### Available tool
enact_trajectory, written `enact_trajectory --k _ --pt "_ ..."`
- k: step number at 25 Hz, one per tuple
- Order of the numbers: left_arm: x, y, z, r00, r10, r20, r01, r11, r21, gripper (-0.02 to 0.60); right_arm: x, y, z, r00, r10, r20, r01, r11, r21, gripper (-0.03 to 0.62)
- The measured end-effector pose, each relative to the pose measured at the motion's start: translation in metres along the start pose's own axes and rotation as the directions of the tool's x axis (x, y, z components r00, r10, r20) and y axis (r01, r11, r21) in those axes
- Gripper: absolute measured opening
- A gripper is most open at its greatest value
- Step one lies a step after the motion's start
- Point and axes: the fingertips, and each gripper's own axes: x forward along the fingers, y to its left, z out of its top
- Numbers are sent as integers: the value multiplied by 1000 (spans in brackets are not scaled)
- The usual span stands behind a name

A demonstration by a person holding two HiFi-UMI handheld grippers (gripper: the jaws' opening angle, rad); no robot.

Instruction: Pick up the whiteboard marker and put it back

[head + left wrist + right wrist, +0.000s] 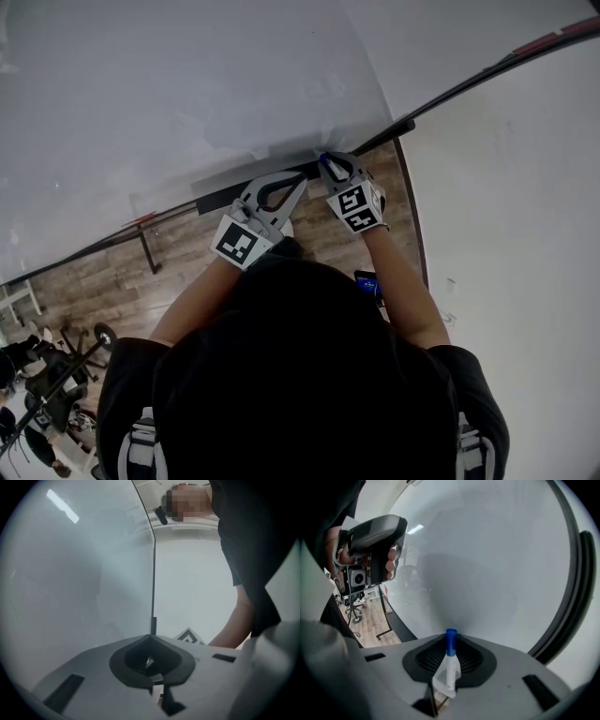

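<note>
At the centre of the head view, just below the whiteboard [187, 84], your right tool [330, 167] is clenched on the whiteboard marker [450, 658]. In the right gripper view the marker stands between the two jaws, blue cap toward the top of the frame and white barrel running down between the pads. So the pick-up looks done: the marker is in your grip rather than lying on anything.

Your left tool [150, 644] sits just beside the right one, toward the left of the head view. Its jaws are drawn together at the tips with nothing between them, so it has no part in the hold.

What is left is the put-back. The dark ledge [225, 195] along the board's lower edge runs close to both tools, and the marker's cap end is near it. Whether it touches the ledge I cannot tell from these views. I judge the task a little past halfway: marker in hand, return and release not yet done.
</note>
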Motion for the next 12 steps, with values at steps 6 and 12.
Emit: enact_trajectory --k 6,12 --pt "1 -1 6 1000 -30 9 30 1000 9 3 -22 -5 25 994 -24 103 10 991 131 62" --pt "10 -9 7 1000 -19 5 19 1000 17 3 -44 -20 28 985 -40 165 11 986 169 63"
